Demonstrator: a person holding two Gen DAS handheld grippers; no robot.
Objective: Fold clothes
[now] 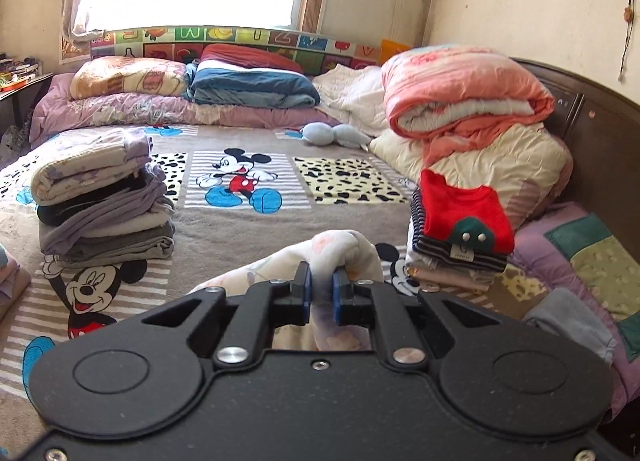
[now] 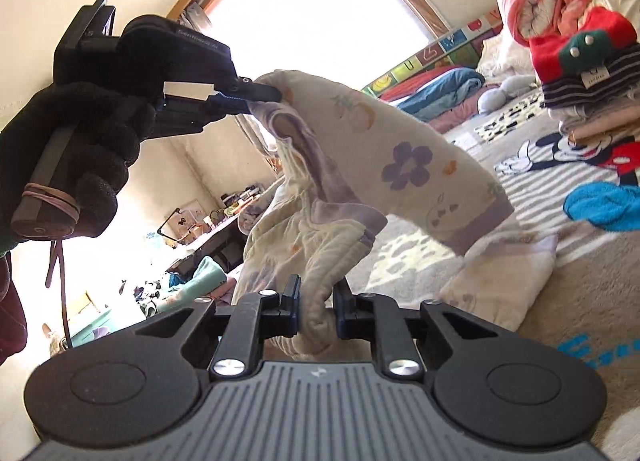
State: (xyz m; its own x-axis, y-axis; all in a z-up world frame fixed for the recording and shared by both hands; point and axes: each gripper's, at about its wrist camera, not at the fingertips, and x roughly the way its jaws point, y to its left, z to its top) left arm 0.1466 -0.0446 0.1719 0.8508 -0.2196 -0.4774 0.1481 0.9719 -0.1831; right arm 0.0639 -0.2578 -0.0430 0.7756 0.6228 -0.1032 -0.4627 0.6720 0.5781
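Your left tongs [image 1: 321, 287] block the lower half of their own view, so you see only a bunched cream fold of the flower-printed cotton garment [image 1: 340, 253] rising between the blue pads; the rest of it is hidden behind the black body. The right wrist view fills that in: the garment [image 2: 404, 165] hangs in the air above the grey cartoon-mouse bedspread [image 2: 532, 273], strung from your left tongs [image 2: 262, 95], pinching its upper edge, down to your right tongs [image 2: 316, 301], pressed on a thick roll of its cloth. A purple-cuffed sleeve droops toward the bed. Your black-gloved left hand [image 2: 76, 157] shows only there. The left view alone shows the stack of folded grey and lilac clothes [image 1: 104, 201] on the bed's left; the pile topped by a red knitted jumper [image 1: 464, 217] appears in both, cut off at the right view's edge. The dark desk [image 2: 208, 239] by the window is too cluttered and backlit to make out.
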